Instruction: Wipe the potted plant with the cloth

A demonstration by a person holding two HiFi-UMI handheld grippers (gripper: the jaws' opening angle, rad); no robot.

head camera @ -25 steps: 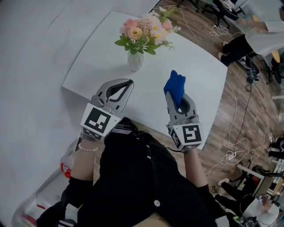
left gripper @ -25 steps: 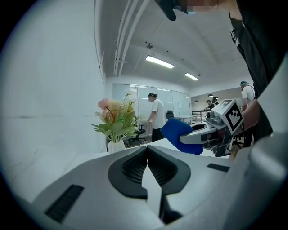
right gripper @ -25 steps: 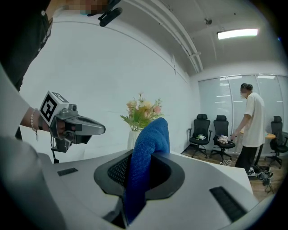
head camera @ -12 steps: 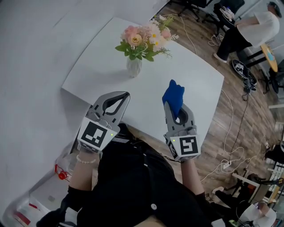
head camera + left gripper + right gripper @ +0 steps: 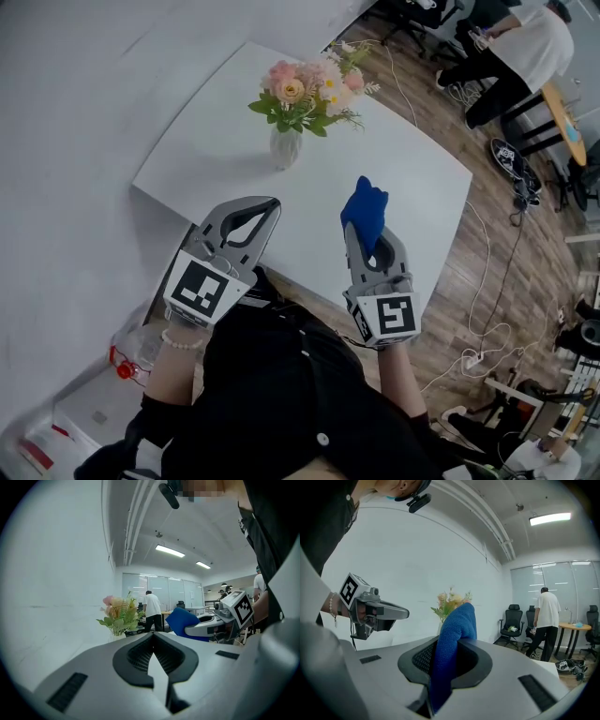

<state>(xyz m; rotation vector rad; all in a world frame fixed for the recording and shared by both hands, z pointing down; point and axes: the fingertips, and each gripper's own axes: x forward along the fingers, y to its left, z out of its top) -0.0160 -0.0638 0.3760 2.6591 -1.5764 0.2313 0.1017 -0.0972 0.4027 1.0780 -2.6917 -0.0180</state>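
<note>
Left gripper (image 5: 270,201): jaws pressed together, nothing between them; confirmed in the left gripper view (image 5: 154,640). It was held over the near edge of the white table (image 5: 422,178).

Right gripper (image 5: 366,238): jaws pinched on the blue cloth (image 5: 365,208), which stood up out of the jaws in a rounded fold. It was held just beside the left gripper, also at the near table edge.

Potted plant (image 5: 302,89): pink, peach and white flowers with green leaves in a small white vase, upright near the far side of the table and well apart from both grippers. Only bare tabletop lay between them.

Right gripper view: the raised cloth (image 5: 457,630) hid the lower middle of the plant (image 5: 451,601); the left gripper (image 5: 396,613) showed at the left.

Surroundings: white wall along the table's left side; wood floor to the right with loose cables (image 5: 487,328); a person in a white shirt (image 5: 525,42) standing well beyond the table; black office chairs (image 5: 513,620) and a small round table (image 5: 576,626) near that person.
</note>
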